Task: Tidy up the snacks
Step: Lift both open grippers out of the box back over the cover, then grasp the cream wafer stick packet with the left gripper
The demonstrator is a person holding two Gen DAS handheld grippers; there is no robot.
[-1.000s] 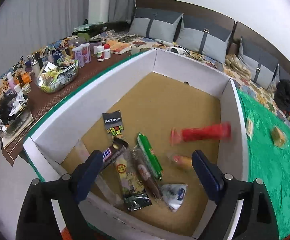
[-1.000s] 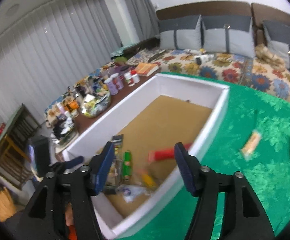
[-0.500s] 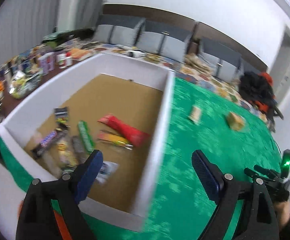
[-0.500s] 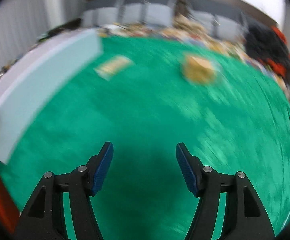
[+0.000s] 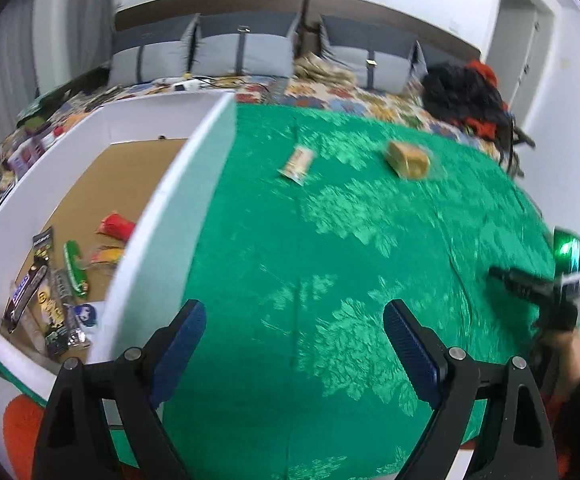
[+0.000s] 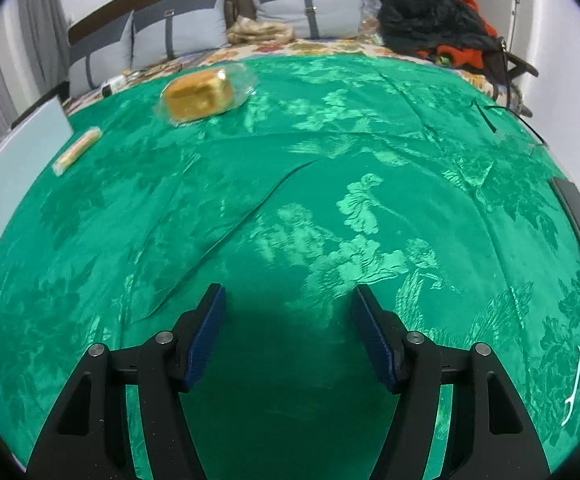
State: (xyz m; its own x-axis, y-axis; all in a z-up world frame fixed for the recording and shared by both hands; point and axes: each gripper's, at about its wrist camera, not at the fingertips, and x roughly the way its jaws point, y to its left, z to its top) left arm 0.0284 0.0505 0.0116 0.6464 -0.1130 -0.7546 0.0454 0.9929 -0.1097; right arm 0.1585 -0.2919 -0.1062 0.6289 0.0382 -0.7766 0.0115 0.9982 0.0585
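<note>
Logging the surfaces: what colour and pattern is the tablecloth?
Green tablecloth with a shiny leaf-and-flower weave; right wrist view shows it best.

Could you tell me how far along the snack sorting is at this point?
Mostly done: several snacks already lie in the white box. Nothing is in hand; the left gripper and right gripper are open and empty. Left on the green cloth: a wrapped cake and a slim cracker pack.

We see a glossy green damask cloth [image 6: 329, 184] with a woven leaf pattern, creased in places. The yellow cake [image 6: 198, 96] sits in clear, shiny plastic wrap. The white box [image 5: 194, 184] has smooth matt walls and a brown cardboard floor. Gripper pads [image 6: 373, 340] look ribbed blue rubber.
</note>
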